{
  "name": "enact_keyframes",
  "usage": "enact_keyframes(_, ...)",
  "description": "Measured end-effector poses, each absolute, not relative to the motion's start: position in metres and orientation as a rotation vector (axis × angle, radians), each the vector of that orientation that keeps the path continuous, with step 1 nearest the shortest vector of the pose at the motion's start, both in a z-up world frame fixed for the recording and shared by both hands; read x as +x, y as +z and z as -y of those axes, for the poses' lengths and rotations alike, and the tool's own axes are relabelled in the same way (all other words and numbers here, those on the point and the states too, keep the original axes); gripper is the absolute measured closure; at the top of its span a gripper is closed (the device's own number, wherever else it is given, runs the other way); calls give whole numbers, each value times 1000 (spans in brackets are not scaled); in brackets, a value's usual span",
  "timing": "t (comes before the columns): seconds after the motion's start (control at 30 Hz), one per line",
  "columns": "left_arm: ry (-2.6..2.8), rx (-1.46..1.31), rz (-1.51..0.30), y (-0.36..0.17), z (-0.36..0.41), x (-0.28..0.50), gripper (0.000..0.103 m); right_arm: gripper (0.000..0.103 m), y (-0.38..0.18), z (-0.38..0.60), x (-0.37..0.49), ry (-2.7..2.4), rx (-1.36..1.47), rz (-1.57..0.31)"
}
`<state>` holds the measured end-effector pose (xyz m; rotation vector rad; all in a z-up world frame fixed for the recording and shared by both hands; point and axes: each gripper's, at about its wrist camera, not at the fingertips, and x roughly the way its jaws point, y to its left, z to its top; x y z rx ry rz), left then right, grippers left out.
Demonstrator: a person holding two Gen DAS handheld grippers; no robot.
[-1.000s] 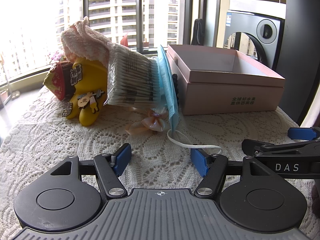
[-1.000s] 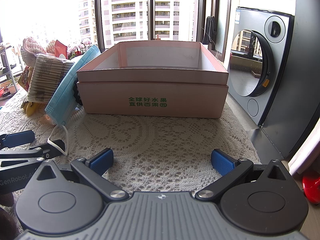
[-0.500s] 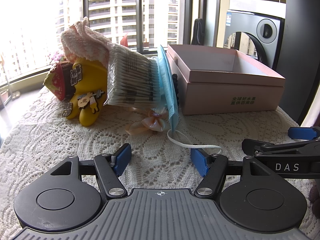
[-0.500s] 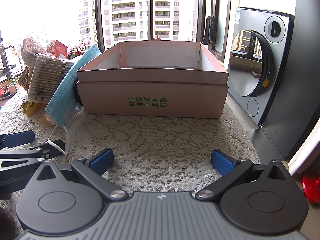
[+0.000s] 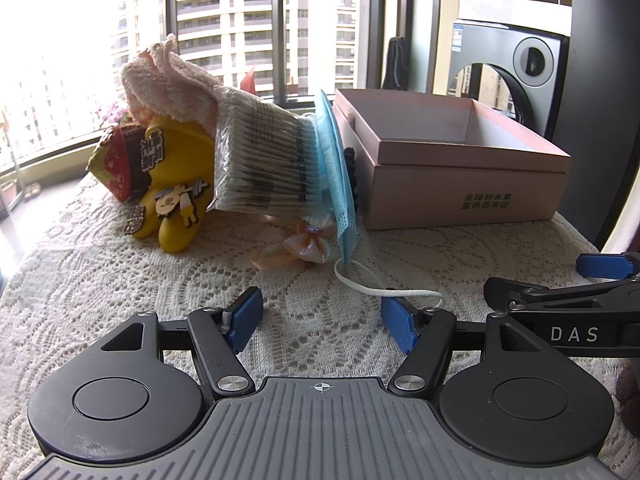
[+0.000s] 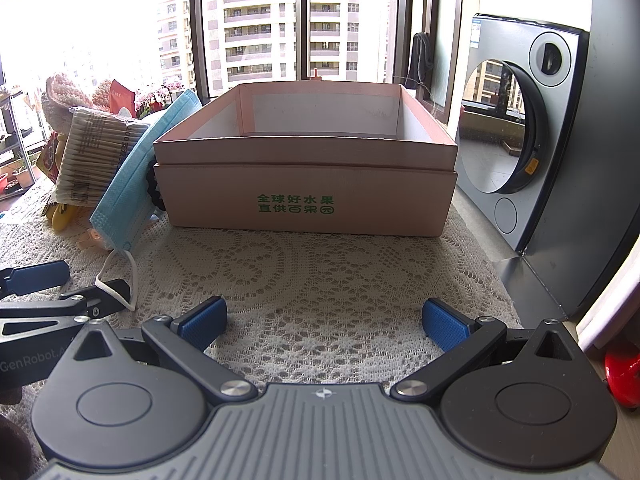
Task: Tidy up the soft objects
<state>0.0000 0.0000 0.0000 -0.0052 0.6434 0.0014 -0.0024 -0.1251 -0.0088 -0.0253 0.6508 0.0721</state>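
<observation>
A heap of soft things lies left of an empty pink box (image 5: 460,184) (image 6: 304,196): a pink fluffy towel (image 5: 164,84), a yellow glove (image 5: 176,184) with cartoon badges, a bag of cotton swabs (image 5: 264,164) (image 6: 96,148), a blue face mask (image 5: 336,176) (image 6: 132,184) leaning on the box, and a peach ribbon bow (image 5: 304,246). My left gripper (image 5: 320,318) stands open over the lace cloth, short of the heap; the mask's white ear loop (image 5: 384,288) reaches its right fingertip. My right gripper (image 6: 324,320) stands open, nothing between its fingers, in front of the box.
A white lace cloth (image 6: 320,268) covers the table. A grey washing machine (image 6: 528,136) stands right of the box, past the table's edge. Windows run along the back. A red object (image 6: 624,376) sits low at the right. Each gripper shows at the side of the other's view.
</observation>
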Motion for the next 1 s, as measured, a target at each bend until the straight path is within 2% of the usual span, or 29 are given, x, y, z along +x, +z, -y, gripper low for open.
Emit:
enact_keyframes(0.37,2,-5,-643,0,0,0,32,0,-8,127,-3,90,-27,-659)
enact_keyframes(0.77,-4,-11,-641,0,-2,-2,34,0,2,121,23,136,-75,-809)
enact_keyframes(0.83,-19,-31,-636,2,-5,-5,35,0,6,115,22,191,-114,-778)
enact_keyframes(1.0,-70,-151,-615,10,-41,-21,37,0,31,87,5,307,-219,-517)
